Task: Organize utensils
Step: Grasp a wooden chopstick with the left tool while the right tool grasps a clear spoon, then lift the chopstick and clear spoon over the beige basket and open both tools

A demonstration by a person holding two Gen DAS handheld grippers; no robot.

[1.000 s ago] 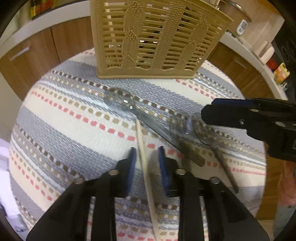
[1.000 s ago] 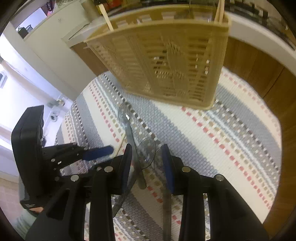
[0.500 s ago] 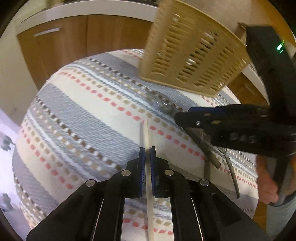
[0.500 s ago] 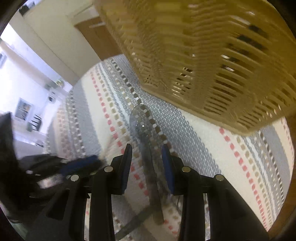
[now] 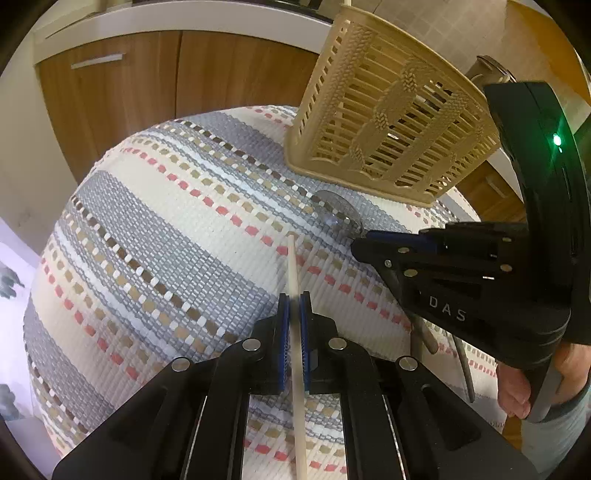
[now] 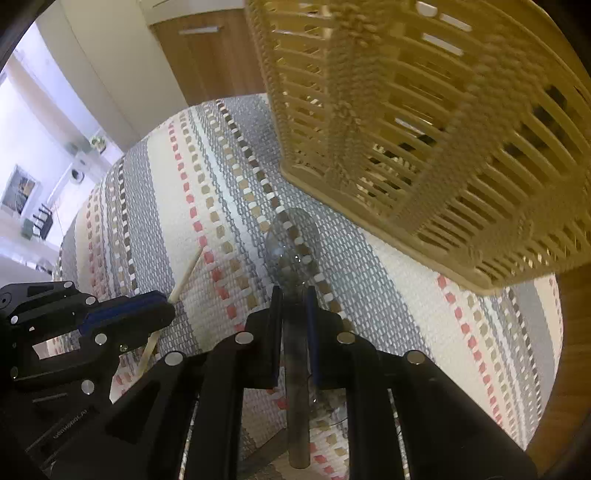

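A round table under a striped woven cloth (image 5: 155, 229) bears a beige slatted basket (image 5: 388, 125).

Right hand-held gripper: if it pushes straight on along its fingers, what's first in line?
Likely the beige slatted basket, just beyond the bowl of the spoon that the right hand-held gripper is closed around; depth is uncertain.

A home kitchen, seen from my two wrist cameras. Wood-fronted cabinets (image 5: 122, 85) with a metal bar handle (image 5: 96, 66) stand under a pale countertop (image 5: 192, 16), and a tiled wall (image 5: 476, 29) rises behind it. I work at a table covered by a woven striped cloth (image 5: 177, 229), on which stands a beige slatted utensil basket (image 5: 391, 125). To my left a bright adjoining room (image 6: 33, 192) opens, its contents too blurred to name.
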